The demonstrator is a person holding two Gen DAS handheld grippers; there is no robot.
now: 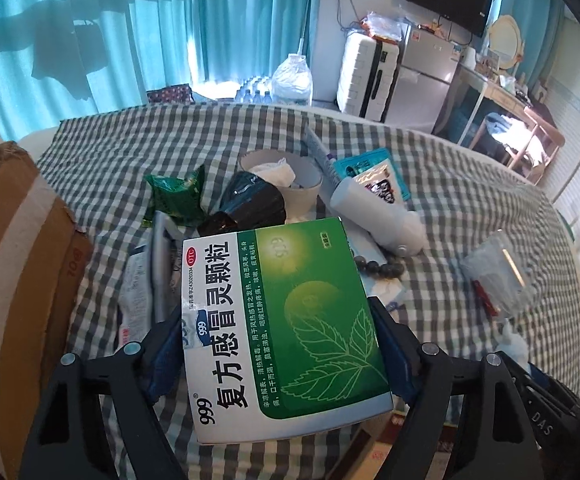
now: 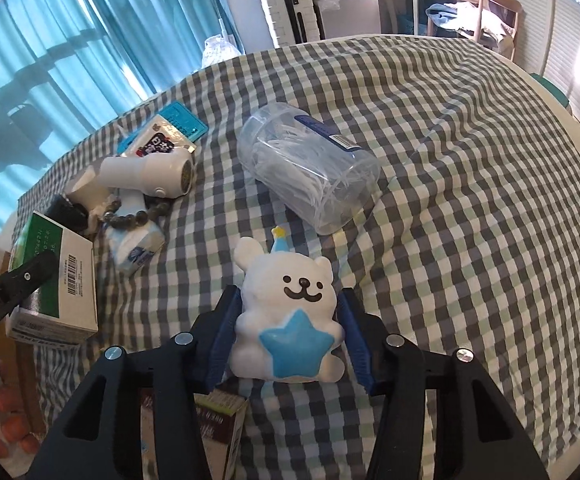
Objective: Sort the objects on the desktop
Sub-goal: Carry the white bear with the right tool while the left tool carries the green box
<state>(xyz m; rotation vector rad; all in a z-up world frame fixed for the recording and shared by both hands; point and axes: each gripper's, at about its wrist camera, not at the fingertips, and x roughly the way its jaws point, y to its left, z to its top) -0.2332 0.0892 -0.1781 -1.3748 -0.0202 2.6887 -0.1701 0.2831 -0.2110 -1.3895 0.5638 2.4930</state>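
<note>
The left tool (image 1: 278, 344) pinches the green medicine box (image 1: 282, 320) by its long sides, lifted above the near edge of the checked tabletop (image 1: 469, 184), probably so it clears the clutter. The right tool (image 2: 288, 340) grips the white bear toy (image 2: 290, 316) at its flanks; whether the toy touches the cloth cannot be told. Farther in lie a clear jar (image 2: 309, 168) on its side and a white handheld device (image 2: 150, 172). The box hides much of the pile behind it; the bowl (image 1: 286, 176) near the middle is half covered
</note>
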